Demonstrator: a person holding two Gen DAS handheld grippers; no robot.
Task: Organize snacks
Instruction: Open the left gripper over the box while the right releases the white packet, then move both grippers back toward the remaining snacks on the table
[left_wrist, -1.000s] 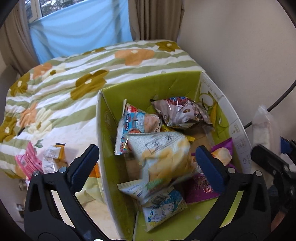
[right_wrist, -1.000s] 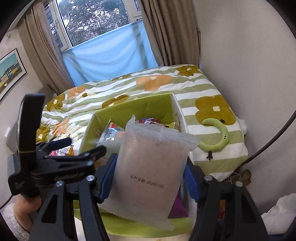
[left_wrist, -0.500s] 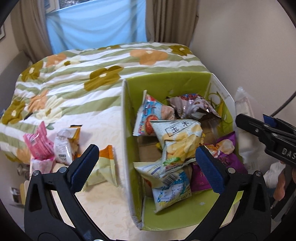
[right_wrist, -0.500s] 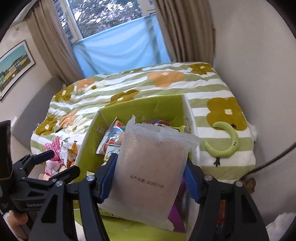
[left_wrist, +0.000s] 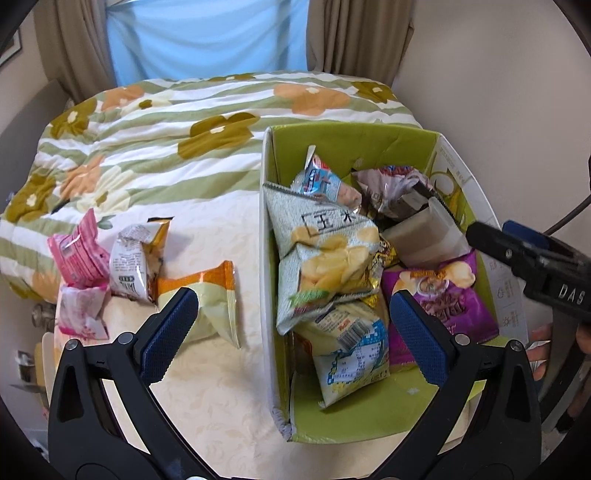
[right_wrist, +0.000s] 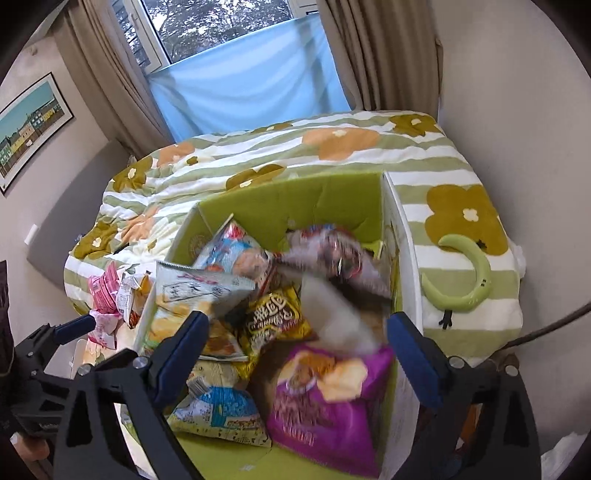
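Framed picture (right_wrist: 31, 122) and window: right wrist view only.

Bedroom, bed under window.
Flowered striped quilt (right_wrist: 280, 162) covers bed; blue cloth (right_wrist: 247, 88) and tan curtains (right_wrist: 380, 51) behind it; framed picture (right_wrist: 29, 129) left; green crescent (right_wrist: 465, 277) on quilt.

Floral striped bed (right_wrist: 332, 155), curtained window (right_wrist: 221, 33), beige walls.

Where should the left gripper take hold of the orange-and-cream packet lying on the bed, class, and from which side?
Grip the orange-and-cream packet across its puffed middle, coming from above. It lies flat on the bedspread, apart from its neighbours, with the crimped orange end pointing away, so its long edges are free for the open left gripper.
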